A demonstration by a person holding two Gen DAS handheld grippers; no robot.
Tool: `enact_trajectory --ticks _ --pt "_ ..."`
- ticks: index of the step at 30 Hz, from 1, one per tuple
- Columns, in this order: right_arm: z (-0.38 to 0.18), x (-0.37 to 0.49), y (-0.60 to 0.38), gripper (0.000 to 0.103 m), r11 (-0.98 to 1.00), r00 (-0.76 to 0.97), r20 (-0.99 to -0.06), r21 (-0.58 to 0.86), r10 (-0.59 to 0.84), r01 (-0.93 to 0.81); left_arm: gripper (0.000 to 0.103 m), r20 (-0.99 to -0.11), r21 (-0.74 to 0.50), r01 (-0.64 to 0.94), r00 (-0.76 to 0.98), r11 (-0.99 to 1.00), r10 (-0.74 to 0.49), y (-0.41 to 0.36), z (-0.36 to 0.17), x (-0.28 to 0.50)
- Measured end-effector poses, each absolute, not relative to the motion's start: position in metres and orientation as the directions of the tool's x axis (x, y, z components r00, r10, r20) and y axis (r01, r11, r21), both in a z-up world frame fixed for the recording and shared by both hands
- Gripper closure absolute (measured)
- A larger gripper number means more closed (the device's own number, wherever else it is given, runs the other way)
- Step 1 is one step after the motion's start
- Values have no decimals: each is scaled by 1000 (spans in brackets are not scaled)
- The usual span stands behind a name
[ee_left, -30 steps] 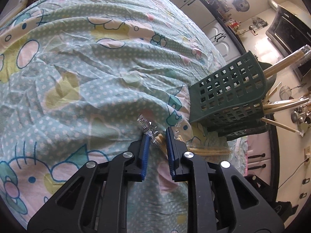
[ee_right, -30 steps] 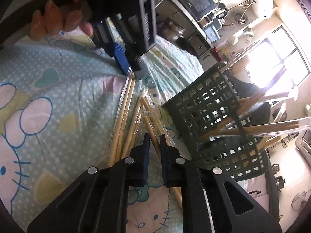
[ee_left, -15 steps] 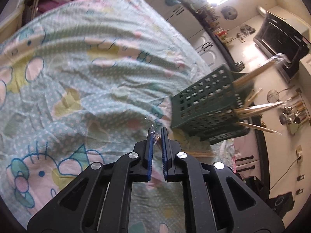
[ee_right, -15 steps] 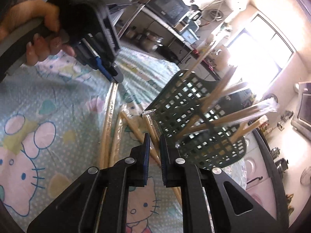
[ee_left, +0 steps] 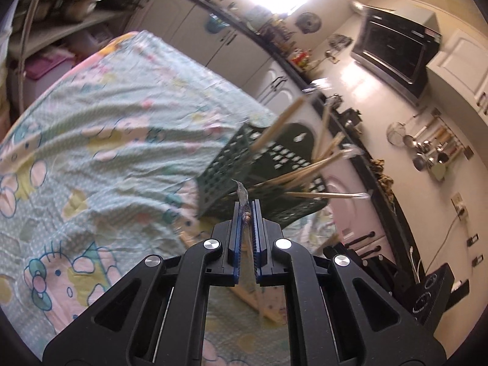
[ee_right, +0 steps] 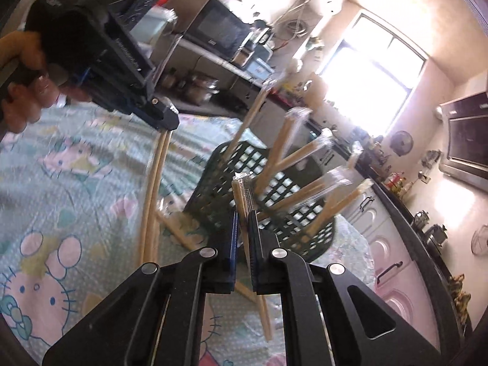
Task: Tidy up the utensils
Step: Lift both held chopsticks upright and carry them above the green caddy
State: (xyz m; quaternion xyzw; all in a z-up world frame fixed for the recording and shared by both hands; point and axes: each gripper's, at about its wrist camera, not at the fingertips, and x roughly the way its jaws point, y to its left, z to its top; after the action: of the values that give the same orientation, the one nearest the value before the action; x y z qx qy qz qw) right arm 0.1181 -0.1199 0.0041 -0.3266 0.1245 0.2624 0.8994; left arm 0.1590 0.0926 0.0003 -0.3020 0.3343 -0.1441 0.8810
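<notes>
My left gripper (ee_left: 247, 206) is shut on the plastic-wrapped end of a chopstick pair (ee_left: 243, 195), lifted above the cloth. In the right wrist view the left gripper (ee_right: 164, 117) holds that long wrapped pair (ee_right: 152, 201) hanging down to the table. My right gripper (ee_right: 242, 216) is shut on another wrapped chopstick pair (ee_right: 241, 190), raised in front of the dark green perforated basket (ee_right: 231, 189). The basket (ee_left: 225, 177) holds several wrapped chopstick pairs (ee_left: 308, 170) that stick out at angles. More wrapped chopsticks (ee_right: 180, 235) lie on the cloth by the basket.
The table carries a mint cartoon-print cloth (ee_left: 100, 140). Kitchen cabinets and a dark counter (ee_left: 305, 82) run behind it, with an oven (ee_left: 393, 52) on the wall. A person's hand (ee_right: 21, 91) grips the left tool.
The left gripper closed on a wrapped chopstick pair and lifted it off the cloth. The right gripper, shut on its pair, also rose, level with the basket's top.
</notes>
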Motion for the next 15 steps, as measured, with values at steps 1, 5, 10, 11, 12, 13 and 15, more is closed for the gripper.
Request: enact_trajectory --ticks 1,5,10,11,12,13,15 --pt "9 118 -123 97 662 836 -384 -514 391 -546 100 -495 -627 61 738 776 -458 90 5 158" --pt "24 118 -134 98 704 847 -353 -473 398 -529 100 -470 -618 93 753 781 -461 84 22 156" --pt "40 121 -145 98 744 843 -339 -405 418 -532 100 -444 -603 129 766 787 -465 75 42 153" --pt "41 121 -146 98 749 843 -337 -396 420 -531 100 -438 -599 140 767 788 -469 72 47 153" --pt "44 122 -148 98 756 843 -335 -384 422 -531 100 -435 -596 147 767 789 -471 71 48 153" --pt "48 123 -150 98 763 839 -335 -365 428 -534 100 -431 -592 155 768 791 -473 69 52 153" --pt "52 124 -154 98 773 835 -332 -335 439 -539 100 -427 -575 170 772 800 -471 64 58 152"
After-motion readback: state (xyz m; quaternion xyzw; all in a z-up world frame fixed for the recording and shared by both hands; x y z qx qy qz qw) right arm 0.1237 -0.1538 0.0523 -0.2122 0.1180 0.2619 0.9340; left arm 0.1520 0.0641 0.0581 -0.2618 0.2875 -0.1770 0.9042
